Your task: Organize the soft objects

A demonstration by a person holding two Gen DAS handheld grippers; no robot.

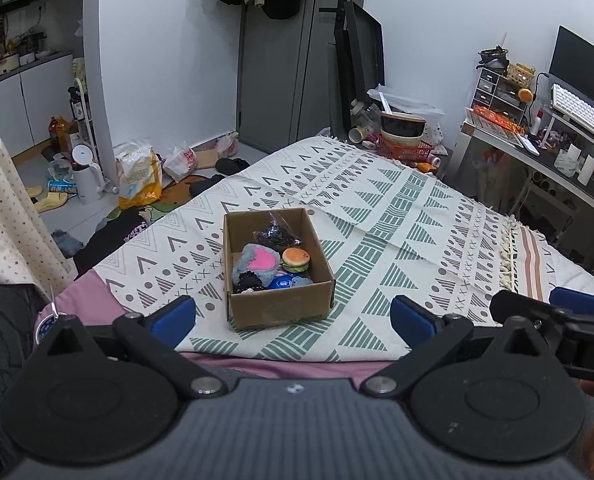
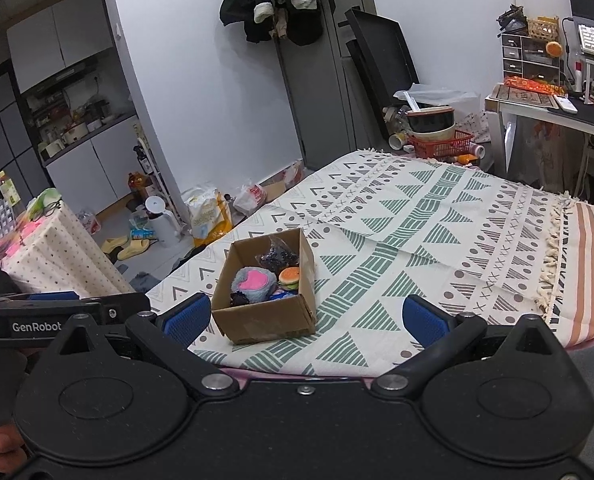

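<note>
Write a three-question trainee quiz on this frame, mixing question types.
1. True or false: the left tongs grip the burger toy.
2. Where does the cardboard box sit?
A. floor
B. patterned blanket
C. desk
3. Fill in: the fluffy grey toy has a ____ heart.

Key:
1. False; both the left and the right tongs are open and empty.
2. B.
3. Pink.

toys (image 1: 275, 258) in box (image 1: 281, 308), box on bedspread (image 1: 417, 216)
</note>
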